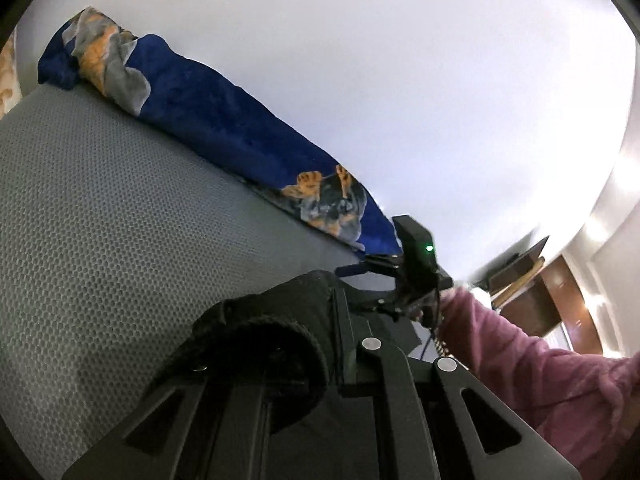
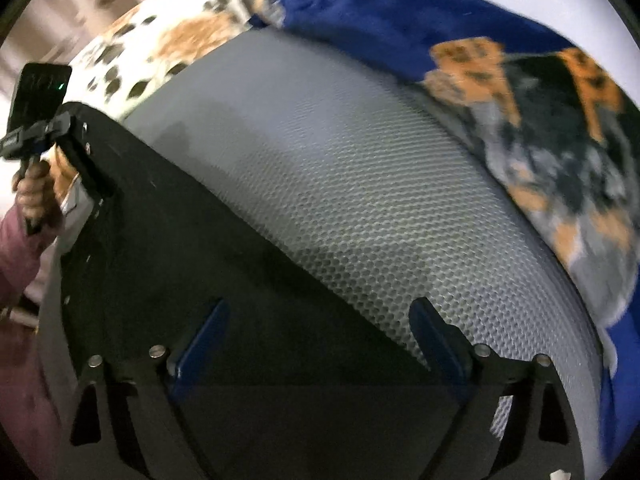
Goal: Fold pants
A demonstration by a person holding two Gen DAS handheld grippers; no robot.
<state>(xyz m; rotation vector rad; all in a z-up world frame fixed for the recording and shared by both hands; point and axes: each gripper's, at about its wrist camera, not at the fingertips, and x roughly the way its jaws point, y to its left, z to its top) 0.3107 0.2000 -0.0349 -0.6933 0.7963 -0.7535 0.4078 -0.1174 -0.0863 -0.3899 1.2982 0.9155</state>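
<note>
Left gripper (image 1: 340, 336): tilted, camera pitched up toward the white wall (image 1: 400, 80). Its fingers are closed on a bunched black cuff of the pants (image 1: 260, 344), which drapes over the near finger and hides the tips.

Right gripper (image 2: 316, 328): fingers (image 2: 434, 332) spread wide, blue pads showing, nothing between them. It hovers low over the pants (image 2: 192, 248), which lie as a flat black panel across the grey mesh-textured bed surface (image 2: 340, 184). The left finger sits over the cloth, the right finger over bare mesh.

Surroundings: a blue blanket with orange and grey print (image 1: 208, 116) is rolled along the far edge of the bed against the wall. A spotted white cover (image 2: 168, 44) lies at the far left corner. In the right view the other gripper (image 2: 70, 152) holds the pants' far end, gripped by a hand (image 2: 34, 196) in a pink sleeve (image 1: 540, 368).

Open mesh remains between the pants' edge and the blanket.
</note>
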